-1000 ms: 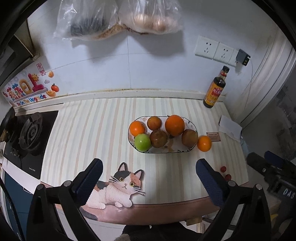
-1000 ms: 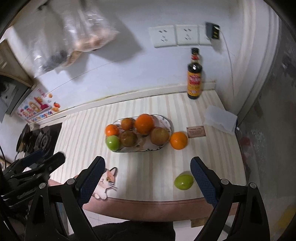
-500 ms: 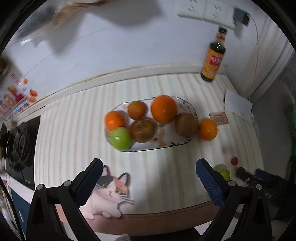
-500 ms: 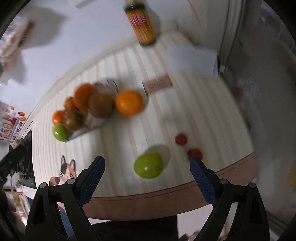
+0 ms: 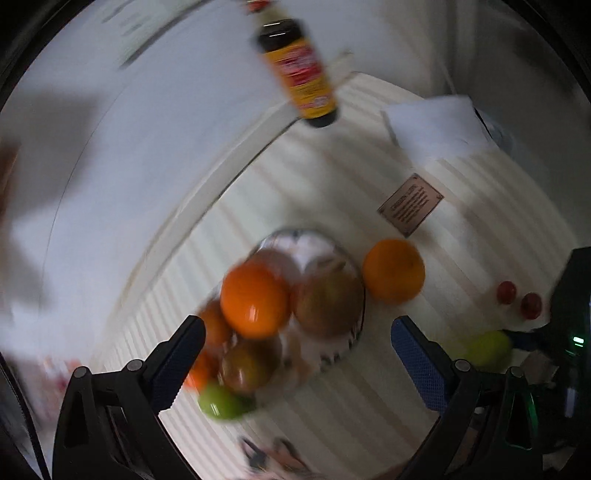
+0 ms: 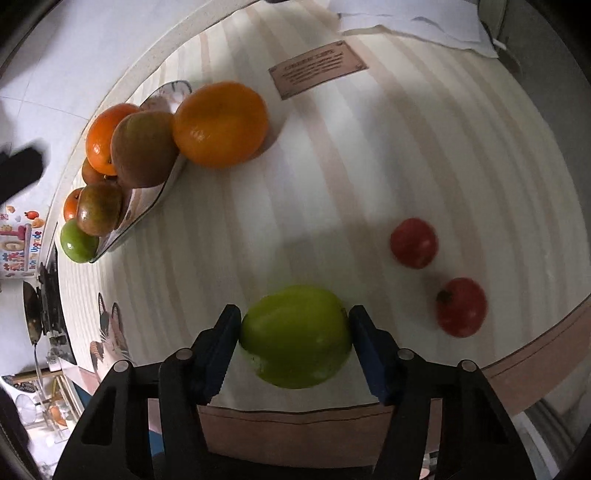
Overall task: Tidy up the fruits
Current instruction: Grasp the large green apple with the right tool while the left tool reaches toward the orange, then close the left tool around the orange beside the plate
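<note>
My right gripper point(image 6: 293, 332) has its pads against both sides of a green apple point(image 6: 295, 338) that rests near the counter's front edge. Two small red tomatoes point(image 6: 413, 242) point(image 6: 461, 306) lie to its right. A loose orange point(image 6: 221, 123) sits beside the oval fruit plate point(image 6: 162, 192), which holds oranges, brownish fruits and a green apple point(image 6: 77, 242). My left gripper point(image 5: 295, 354) is open and empty above the plate point(image 5: 343, 332). In the blurred left wrist view the loose orange point(image 5: 393, 271) is right of the plate and the held apple point(image 5: 487, 349) is at far right.
A sauce bottle point(image 5: 299, 70) stands at the back wall. A folded white cloth point(image 6: 410, 14) and a small brown card point(image 6: 317, 70) lie at the back right. A cat sticker point(image 6: 109, 332) is on the striped counter; a stove point(image 6: 48, 295) is at far left.
My right gripper has dropped down to the green apple and closed from wide open onto it. My left gripper has swung right and tilted toward the plate, still open.
</note>
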Demonstrator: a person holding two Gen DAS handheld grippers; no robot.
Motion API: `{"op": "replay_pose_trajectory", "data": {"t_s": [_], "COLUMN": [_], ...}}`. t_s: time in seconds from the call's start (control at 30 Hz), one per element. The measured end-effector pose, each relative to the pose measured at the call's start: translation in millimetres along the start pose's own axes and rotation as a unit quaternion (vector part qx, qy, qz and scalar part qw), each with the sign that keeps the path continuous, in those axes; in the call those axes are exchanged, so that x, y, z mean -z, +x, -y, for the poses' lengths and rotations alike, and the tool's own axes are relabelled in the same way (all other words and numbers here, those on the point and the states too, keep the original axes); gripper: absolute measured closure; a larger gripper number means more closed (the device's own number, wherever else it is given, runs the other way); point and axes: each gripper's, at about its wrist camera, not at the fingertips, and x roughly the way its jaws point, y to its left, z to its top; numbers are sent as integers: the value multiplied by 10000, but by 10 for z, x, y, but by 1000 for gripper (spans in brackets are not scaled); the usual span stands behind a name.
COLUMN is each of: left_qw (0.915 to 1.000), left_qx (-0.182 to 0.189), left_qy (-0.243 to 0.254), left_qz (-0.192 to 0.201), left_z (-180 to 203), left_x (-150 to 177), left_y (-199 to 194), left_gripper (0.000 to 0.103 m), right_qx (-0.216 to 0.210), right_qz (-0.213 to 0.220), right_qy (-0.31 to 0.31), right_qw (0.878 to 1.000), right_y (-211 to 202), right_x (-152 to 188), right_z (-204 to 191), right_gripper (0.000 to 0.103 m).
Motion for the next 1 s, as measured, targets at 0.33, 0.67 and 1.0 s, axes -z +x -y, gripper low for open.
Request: {"op": "replay_pose_trajectory", "data": {"t_s": [0.33,0.67,1.0], "left_qw": [9688,9422,9381], "left_qx": [230,730,1364], "left_qy": [2336,2925,2759], "left_qz": [-800,-1460,-1587], "left_z": [637,921,1031], "left_x": [-679,-651,-505], "left_y": [596,925,862], "left_gripper": [0,0,50], "right_qx": [-321,-431,-371], "right_qz": [-68,-56,-86], "right_qy": [459,780,796], "right_qw": [9984,9960,9961], "right_y": [13,8,-53], "right_x": [21,-38,-57], "right_z": [275,286,323], "right_gripper": [40,40,40]}}
